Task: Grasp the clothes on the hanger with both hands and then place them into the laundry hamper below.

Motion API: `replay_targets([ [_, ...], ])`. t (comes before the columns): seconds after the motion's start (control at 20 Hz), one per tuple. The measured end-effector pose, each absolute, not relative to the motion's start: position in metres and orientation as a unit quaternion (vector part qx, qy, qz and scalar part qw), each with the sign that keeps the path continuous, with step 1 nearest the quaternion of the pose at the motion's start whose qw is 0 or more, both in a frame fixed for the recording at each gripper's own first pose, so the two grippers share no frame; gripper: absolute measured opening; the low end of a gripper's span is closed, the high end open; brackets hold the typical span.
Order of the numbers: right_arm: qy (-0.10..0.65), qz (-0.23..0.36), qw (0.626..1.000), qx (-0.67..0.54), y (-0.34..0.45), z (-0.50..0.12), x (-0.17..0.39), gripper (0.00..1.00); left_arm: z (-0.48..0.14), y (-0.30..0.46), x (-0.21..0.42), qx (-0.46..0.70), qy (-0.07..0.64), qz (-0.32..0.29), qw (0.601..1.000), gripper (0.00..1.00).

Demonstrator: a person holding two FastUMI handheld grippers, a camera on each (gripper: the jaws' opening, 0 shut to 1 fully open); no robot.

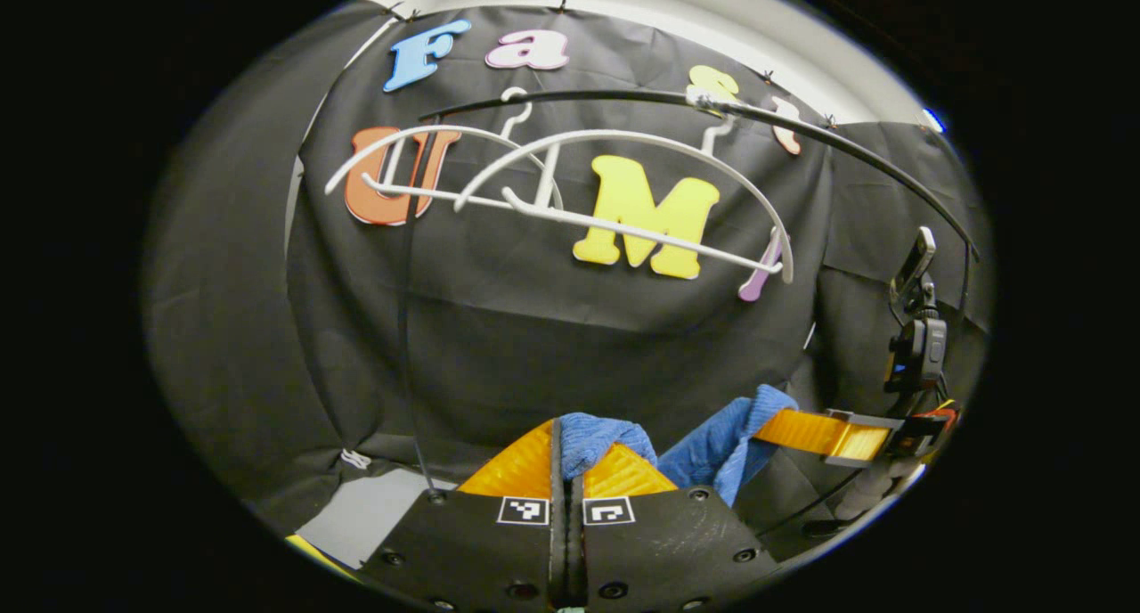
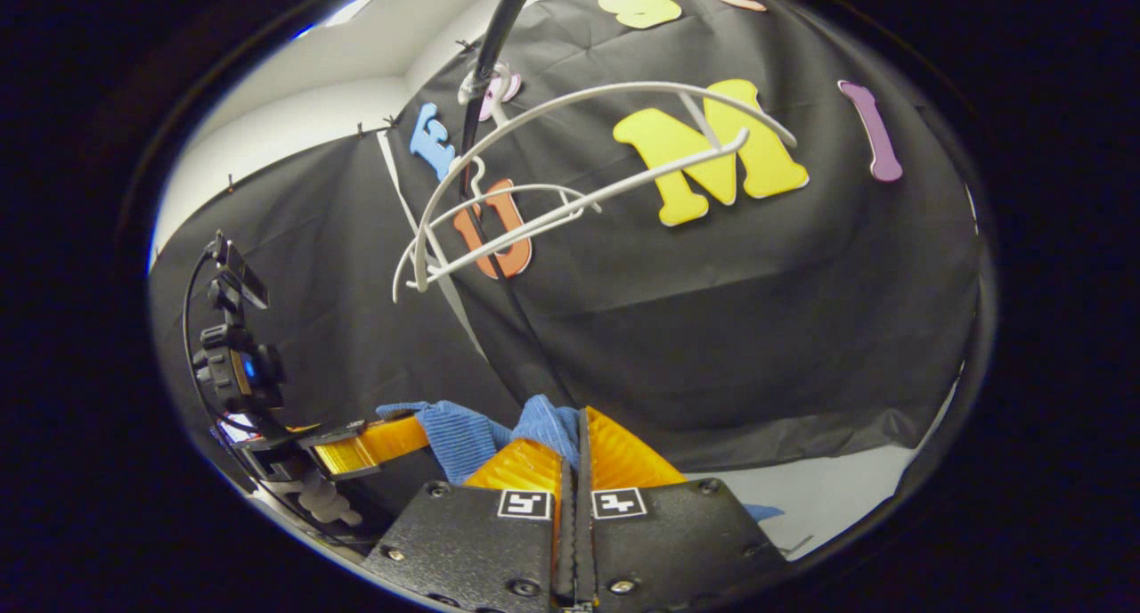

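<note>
Already off the rail: the blue cloth (image 1: 712, 448) hangs between the two grippers, below the bare white hangers (image 1: 570, 185).

- Left gripper (image 1: 567, 461): orange fingers pressed together on a bunched corner of the cloth, which pokes up between the tips.
- Right gripper (image 2: 574, 453): same, fingers closed on the other end; a fold rises just left of its tips.
- Both bites look shallow, taken near the cloth's edge. Risk as I judge it: a corner slides out on the way down, leaving the cloth dangling from one side.
- Hamper sits out of sight below. Lowering blind could drape the cloth over its rim or drop it past, onto the pale floor (image 2: 828, 497).
- Black rail (image 1: 802, 127) and hangers sit overhead; a raised gripper could knock them swinging.
- Uneven release would leave the cloth half outside.
</note>
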State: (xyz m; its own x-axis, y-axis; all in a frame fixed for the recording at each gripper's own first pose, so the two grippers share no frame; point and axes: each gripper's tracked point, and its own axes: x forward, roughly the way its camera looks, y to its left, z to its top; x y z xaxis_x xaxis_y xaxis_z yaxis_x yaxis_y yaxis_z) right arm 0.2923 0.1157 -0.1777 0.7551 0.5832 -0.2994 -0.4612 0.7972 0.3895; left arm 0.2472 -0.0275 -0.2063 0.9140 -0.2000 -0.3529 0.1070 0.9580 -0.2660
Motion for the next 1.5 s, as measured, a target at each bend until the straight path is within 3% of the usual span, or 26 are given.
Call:
replay_targets([
  [0.05,0.218,0.282,0.923,0.143,0.117,-0.190,0.286,0.04,-0.213,-0.033,0.244,-0.123,0.199,-0.084,0.969,0.00],
  [0.25,0.257,0.281,0.916,0.129,0.121,-0.234,0.263,0.04,-0.255,-0.056,0.223,-0.128,0.230,-0.102,0.959,0.04],
  [0.45,0.297,0.280,0.906,0.115,0.120,-0.274,0.247,0.04,-0.289,-0.070,0.212,-0.134,0.262,-0.103,0.950,0.00],
  [1.5,0.493,0.224,0.837,0.082,0.100,-0.480,0.205,0.04,-0.493,-0.076,0.117,-0.162,0.449,-0.023,0.878,0.00],
])
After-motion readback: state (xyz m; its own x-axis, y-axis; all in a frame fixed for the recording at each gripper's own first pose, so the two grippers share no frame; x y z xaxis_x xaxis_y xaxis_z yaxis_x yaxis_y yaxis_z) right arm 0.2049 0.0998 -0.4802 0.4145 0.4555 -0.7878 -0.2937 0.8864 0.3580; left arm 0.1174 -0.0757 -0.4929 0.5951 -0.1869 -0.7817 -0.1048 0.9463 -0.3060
